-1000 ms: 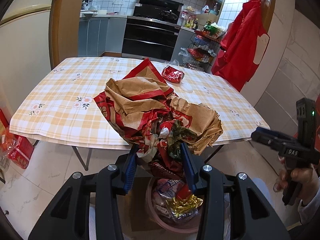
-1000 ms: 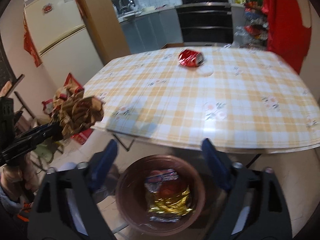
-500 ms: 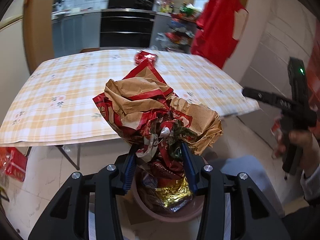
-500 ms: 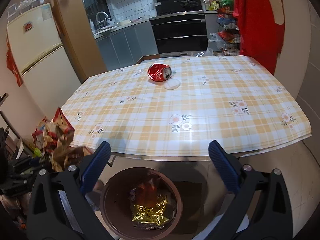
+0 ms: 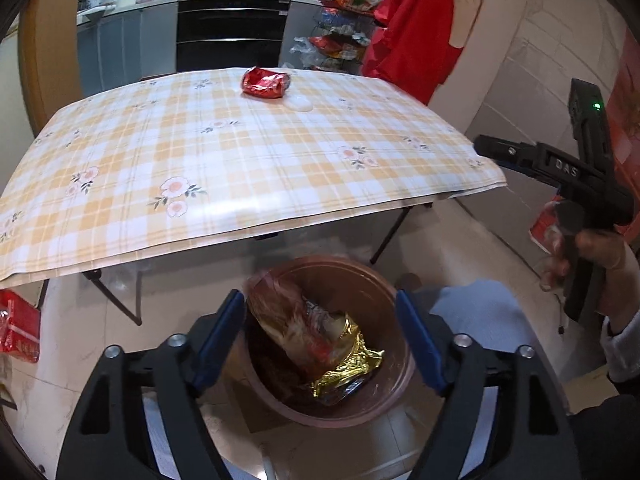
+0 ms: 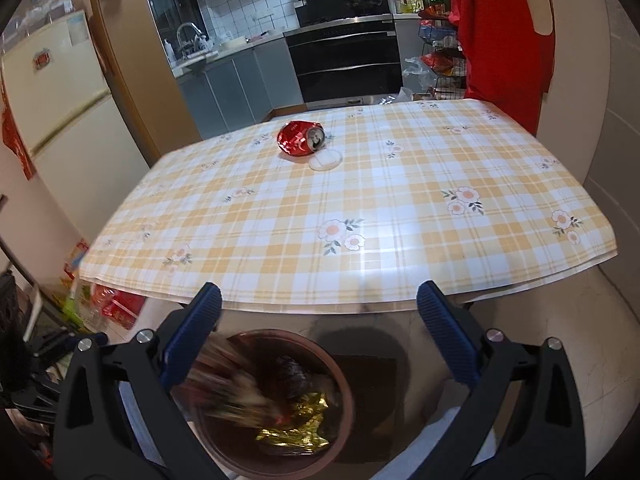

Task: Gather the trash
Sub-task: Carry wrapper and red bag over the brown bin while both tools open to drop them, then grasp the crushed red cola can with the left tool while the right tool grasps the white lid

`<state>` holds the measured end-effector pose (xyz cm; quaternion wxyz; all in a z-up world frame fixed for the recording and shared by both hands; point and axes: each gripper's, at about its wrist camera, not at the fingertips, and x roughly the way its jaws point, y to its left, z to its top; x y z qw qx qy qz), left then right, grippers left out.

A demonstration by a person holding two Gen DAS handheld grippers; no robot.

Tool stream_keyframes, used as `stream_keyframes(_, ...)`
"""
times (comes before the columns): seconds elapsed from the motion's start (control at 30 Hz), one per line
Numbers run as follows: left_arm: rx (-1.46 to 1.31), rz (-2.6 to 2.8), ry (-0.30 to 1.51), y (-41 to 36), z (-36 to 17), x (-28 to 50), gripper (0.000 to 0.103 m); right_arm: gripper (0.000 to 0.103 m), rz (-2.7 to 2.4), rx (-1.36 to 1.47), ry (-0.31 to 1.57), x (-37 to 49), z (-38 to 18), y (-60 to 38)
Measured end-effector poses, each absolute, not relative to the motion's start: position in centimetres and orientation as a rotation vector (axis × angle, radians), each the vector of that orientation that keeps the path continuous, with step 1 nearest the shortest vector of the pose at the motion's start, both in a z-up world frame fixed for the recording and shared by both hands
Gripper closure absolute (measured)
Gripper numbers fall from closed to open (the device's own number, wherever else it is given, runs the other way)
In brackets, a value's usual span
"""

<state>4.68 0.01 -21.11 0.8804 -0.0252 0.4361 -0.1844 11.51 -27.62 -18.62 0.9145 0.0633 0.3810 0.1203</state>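
Observation:
My left gripper (image 5: 320, 316) hangs over a brown round bin (image 5: 384, 296) on the floor, its jaws opening with nothing pressed between them. The crumpled red and brown paper wad (image 5: 288, 312) is dropping, blurred, into the bin onto gold foil trash (image 5: 352, 364). In the right wrist view the same wad (image 6: 224, 384) blurs at the bin's left rim (image 6: 340, 380). My right gripper (image 6: 318, 312) stands open and empty above the bin. A crushed red can (image 6: 300, 138) (image 5: 265, 82) lies on the far table beside a white round lid (image 6: 326, 159).
The table (image 6: 400, 208) with its yellow checked cloth stands just beyond the bin. A red garment (image 5: 416, 24) hangs on the right wall. Red packets (image 5: 18, 330) lie on the floor left. A hand (image 5: 596, 256) holds the right gripper's handle at the right.
The left gripper's jaws spread and let go of the paper wad, which fell into the bin. The left hand sank closer to the bin; the right view shifted a little.

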Motion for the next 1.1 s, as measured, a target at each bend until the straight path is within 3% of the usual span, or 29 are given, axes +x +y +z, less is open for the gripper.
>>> stream_keyframes(0.2,-0.053,-0.311,0.905,1.4,-21.4,5.3,0.023,0.006,0.244,0.121,0.809,11.7,-19.4,-27.4)
stream_keyframes(0.3,-0.056,-0.264,0.894,2.3,-21.3,5.7,0.014,0.006,0.244,0.116,0.82,11.9,-19.8,-27.1)
stream_keyframes(1.1,-0.06,-0.101,0.865,6.3,-19.3,12.7,0.008,0.006,0.225,0.082,0.894,16.8,-21.9,-27.0)
